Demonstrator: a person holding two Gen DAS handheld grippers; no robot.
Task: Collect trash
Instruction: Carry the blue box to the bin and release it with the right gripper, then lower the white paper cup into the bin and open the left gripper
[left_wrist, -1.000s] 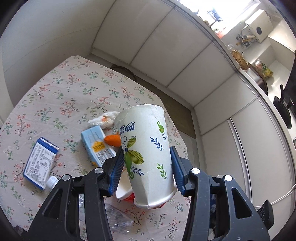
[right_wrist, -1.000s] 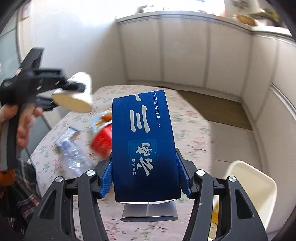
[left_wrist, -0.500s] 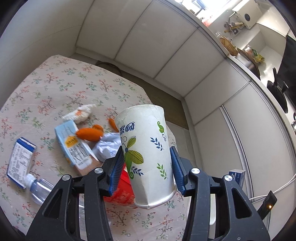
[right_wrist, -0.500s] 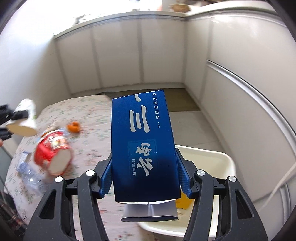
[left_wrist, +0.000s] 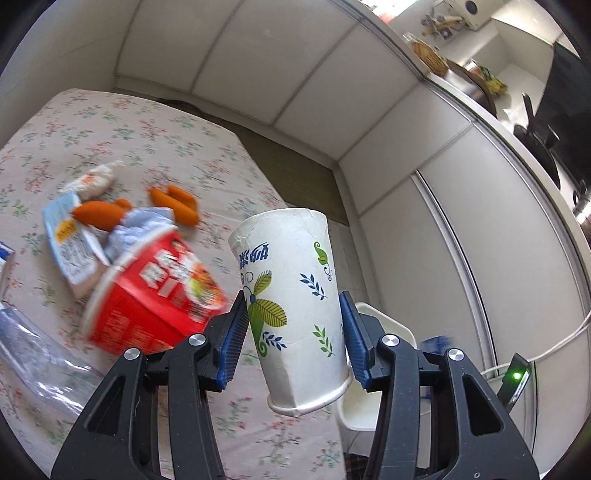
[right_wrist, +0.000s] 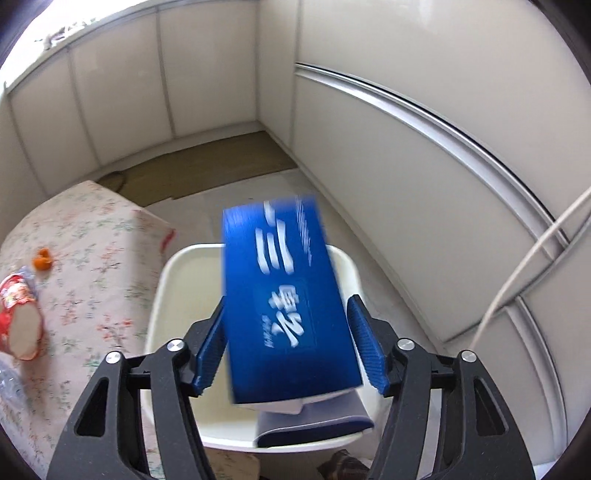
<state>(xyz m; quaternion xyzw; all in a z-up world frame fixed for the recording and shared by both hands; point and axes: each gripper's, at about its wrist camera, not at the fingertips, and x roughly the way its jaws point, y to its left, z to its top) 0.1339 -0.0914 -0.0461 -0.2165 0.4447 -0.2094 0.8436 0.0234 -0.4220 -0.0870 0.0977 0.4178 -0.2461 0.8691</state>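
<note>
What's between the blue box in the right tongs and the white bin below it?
Nothing visible. The blue box hangs tilted directly over the open white bin, whose visible inside looks bare. The right tongs have just been opening; the right pad stands clear of the box, so it looks released.

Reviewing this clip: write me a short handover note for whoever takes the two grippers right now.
Right gripper: jaws have just been opening; the blue box sits loose between them, blurred, right above the white bin.
Left gripper: shut on the paper cup, near the table edge; bin rim is beyond it.
Done: box brought to the bin, being released.
Left: bin the cup, then clear the table: red noodle bowl, orange peels, cartons, wrappers, plastic bottle.
</note>
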